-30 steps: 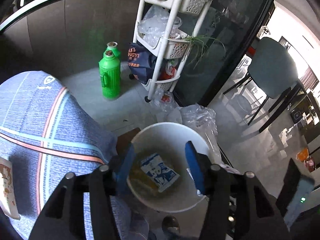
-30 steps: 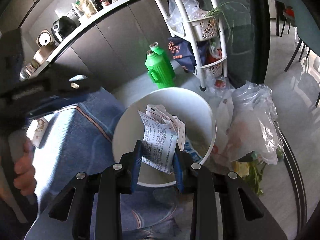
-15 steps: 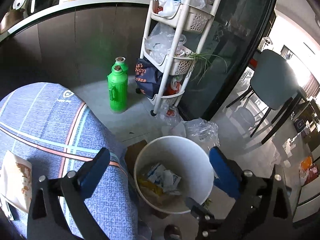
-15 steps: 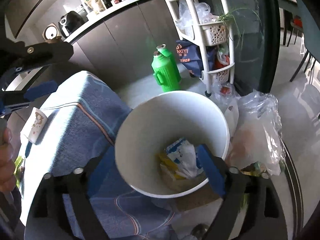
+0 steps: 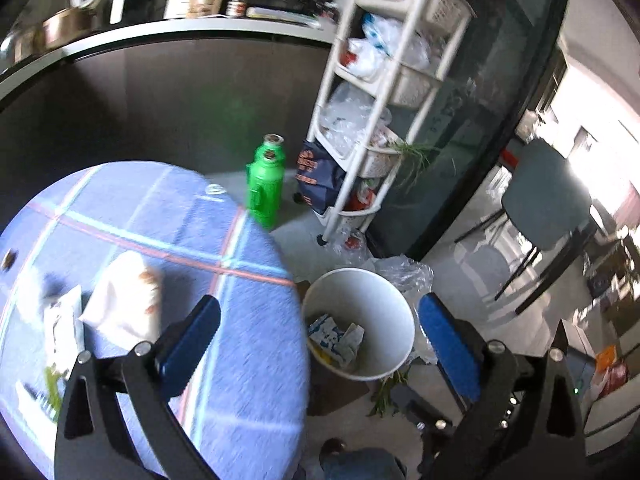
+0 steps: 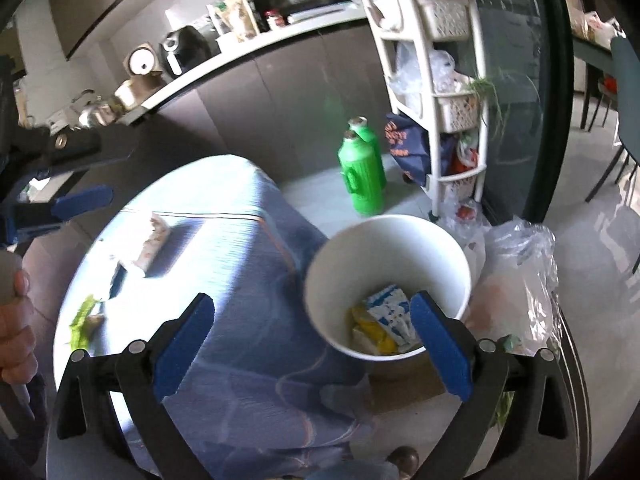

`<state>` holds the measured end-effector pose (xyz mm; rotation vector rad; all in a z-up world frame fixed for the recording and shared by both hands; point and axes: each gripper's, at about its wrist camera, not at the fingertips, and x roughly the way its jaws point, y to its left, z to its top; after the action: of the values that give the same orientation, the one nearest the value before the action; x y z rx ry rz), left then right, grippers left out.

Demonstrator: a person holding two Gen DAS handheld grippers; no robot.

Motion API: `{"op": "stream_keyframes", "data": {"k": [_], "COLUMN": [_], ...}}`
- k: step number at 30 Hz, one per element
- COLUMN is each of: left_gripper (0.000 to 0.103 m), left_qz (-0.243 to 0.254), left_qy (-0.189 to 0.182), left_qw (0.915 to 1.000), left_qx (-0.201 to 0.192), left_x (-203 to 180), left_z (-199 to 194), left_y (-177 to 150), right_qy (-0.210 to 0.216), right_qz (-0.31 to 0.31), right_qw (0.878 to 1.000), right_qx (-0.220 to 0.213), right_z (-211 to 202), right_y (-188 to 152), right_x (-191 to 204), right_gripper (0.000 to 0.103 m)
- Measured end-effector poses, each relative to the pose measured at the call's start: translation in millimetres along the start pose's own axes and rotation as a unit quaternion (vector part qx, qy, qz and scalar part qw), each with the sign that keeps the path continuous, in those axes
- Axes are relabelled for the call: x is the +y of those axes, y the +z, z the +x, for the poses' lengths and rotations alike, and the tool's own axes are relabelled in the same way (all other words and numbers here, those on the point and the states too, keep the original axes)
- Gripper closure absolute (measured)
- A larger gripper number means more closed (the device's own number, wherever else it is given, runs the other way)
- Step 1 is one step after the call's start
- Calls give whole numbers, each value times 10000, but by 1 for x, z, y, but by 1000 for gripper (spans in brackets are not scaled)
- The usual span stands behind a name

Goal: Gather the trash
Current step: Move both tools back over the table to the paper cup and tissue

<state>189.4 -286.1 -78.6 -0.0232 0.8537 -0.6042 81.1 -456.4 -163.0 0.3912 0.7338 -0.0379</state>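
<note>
Blue-padded left gripper (image 5: 318,334): your fingers spread wide, holding nothing.
Right gripper (image 6: 312,334): fingers wide, empty.
White bin (image 6: 452,256): wrappers (image 6: 386,322) inside.

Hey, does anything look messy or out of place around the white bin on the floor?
Yes. Crumpled clear plastic bags lie loose on the floor beside the white bin, and green vegetable scraps lie at its base rather than inside. The wrappers in the bin look normal.

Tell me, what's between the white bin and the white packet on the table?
Only bare blue tablecloth, seen in the left wrist view: the white packet lies on the table and the white bin stands on the floor just past the table's edge.
</note>
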Motion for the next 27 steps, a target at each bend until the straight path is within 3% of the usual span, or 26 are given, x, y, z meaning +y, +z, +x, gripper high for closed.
{"op": "stream_keyframes", "data": {"k": [9,15,21,27], "left_gripper": [4,4,4,4], "left_qz": [-666,-1260,-2051,-2919], "left_qy": [530,1022,1458,1328], "left_qw": [9962,9865,9678,9472], "left_qx": [-200,-233,-103,45], "left_x": [73,143,212,270], "left_z": [-91,-141,-162,-159], "left_y": [-44,-89,-132,-163], "right_qy": [377,794,1093,867], "right_qz": [-575,-986,-1145,-1256], "right_qw": [9976,9917,9861,9853], "right_qx": [64,243,496,770], "right_z": [-27,-25,-4,40], "right_y": [-5,-14,-14,5], "right_x": [72,127,169,203], "right_gripper": [9,9,9,9]}}
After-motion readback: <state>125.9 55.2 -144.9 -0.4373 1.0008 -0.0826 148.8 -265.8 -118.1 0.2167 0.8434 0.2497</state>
